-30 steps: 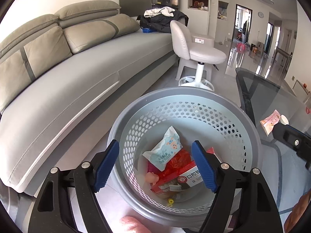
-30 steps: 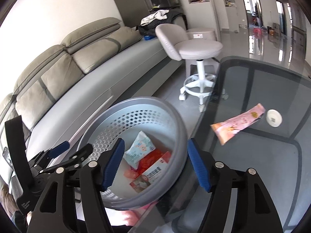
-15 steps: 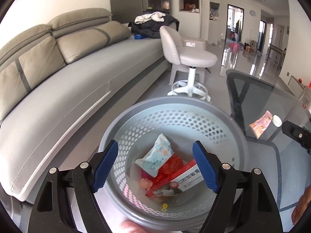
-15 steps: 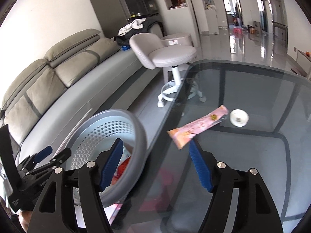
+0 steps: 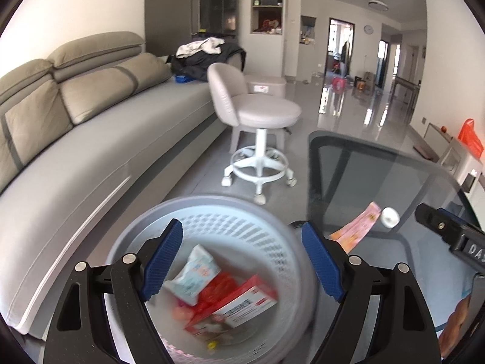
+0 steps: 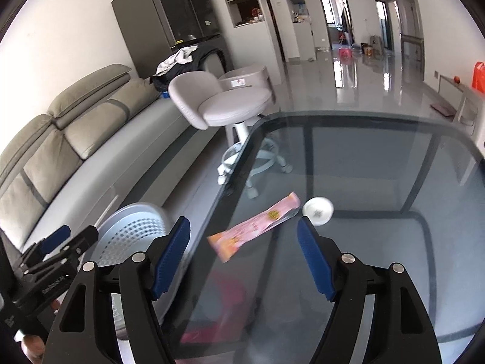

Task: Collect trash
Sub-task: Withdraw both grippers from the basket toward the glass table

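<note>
A grey perforated trash basket (image 5: pixel 266 224) sits below my left gripper (image 5: pixel 242 261), which is open and empty above it. Inside lie a pale blue wipes pack (image 5: pixel 197 273), a red wrapper (image 5: pixel 218 288) and a red-and-white box (image 5: pixel 239 306). The basket also shows in the right wrist view (image 6: pixel 133 230). On the glass table (image 6: pixel 379 242) lie a pink wrapper (image 6: pixel 257 227) and a small white cap (image 6: pixel 318 207). My right gripper (image 6: pixel 244 261) is open and empty, just short of the wrapper. The wrapper (image 5: pixel 357 227) and cap (image 5: pixel 390 216) also show in the left wrist view.
A grey sofa (image 5: pixel 91 139) runs along the left. A white swivel stool (image 5: pixel 257 115) stands on the floor beyond the basket, by the table's far corner. The glass table edge (image 6: pixel 218 200) runs beside the basket. Clothes (image 5: pixel 209 54) lie piled at the sofa's end.
My right gripper has swung from over the basket to over the table, now facing the pink wrapper. My left gripper has pulled back, so the basket sits lower in its view.
</note>
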Demonstrator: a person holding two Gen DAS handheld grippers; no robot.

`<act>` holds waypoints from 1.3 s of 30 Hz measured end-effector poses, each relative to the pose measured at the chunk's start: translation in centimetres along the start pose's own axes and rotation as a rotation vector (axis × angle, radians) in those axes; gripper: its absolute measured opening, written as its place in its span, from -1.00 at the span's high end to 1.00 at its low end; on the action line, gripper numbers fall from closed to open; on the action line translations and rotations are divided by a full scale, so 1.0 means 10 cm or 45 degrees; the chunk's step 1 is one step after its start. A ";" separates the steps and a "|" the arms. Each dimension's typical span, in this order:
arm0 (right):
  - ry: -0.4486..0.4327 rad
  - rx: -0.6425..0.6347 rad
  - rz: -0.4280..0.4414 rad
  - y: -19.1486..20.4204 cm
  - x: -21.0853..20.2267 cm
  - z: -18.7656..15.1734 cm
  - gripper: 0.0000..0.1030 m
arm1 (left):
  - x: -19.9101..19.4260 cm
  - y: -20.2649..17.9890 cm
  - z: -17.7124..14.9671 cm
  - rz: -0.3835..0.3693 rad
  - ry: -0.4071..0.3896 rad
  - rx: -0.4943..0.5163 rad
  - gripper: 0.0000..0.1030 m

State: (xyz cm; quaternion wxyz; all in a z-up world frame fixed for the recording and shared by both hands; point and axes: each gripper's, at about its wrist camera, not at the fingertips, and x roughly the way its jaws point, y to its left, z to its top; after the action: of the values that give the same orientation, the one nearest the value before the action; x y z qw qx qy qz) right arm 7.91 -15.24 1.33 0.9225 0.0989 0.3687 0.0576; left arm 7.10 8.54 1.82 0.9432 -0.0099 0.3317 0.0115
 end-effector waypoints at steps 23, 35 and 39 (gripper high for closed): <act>0.073 0.064 -0.197 -0.60 0.41 -0.04 -0.36 | 0.70 -0.48 0.16 -0.073 0.029 0.076 -0.54; 0.160 0.014 -0.267 -0.69 0.83 0.06 -0.36 | 0.90 -0.77 0.19 -0.134 0.107 0.112 -0.54; 0.204 -0.003 -0.274 -0.70 0.93 0.08 -0.36 | 0.97 -0.82 0.17 -0.133 0.140 0.126 -0.54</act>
State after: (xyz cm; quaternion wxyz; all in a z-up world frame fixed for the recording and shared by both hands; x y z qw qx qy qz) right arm 15.42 -20.52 -5.96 0.8911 0.0528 0.4495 -0.0336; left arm 15.95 0.54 -2.88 0.9223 0.0187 0.3821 -0.0545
